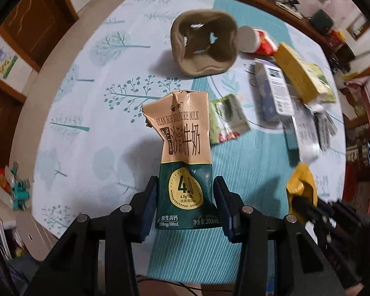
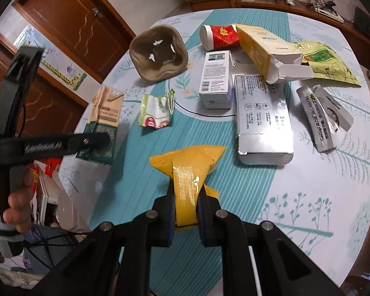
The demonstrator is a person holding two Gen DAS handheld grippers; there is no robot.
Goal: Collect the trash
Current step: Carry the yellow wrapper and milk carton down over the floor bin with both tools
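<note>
left gripper (image 1: 185,197) has its jaws clamped on the green bottom end of a crumpled milk carton (image 1: 185,145), held up over the table (image 1: 86,113). right gripper (image 2: 186,197) is squeezed tight on a yellow plastic wrapper (image 2: 187,170), also above the tablecloth. rest of the trash is still lying there: brown cup holder (image 2: 159,51), red paper cup (image 2: 218,36), a little green wrapper (image 2: 156,111), white box (image 2: 217,79), silver box (image 2: 262,116), yellow box (image 2: 264,49).

Glossy yellow plastic pouch (image 2: 187,172), creased matt paper milk carton (image 1: 182,153).
</note>
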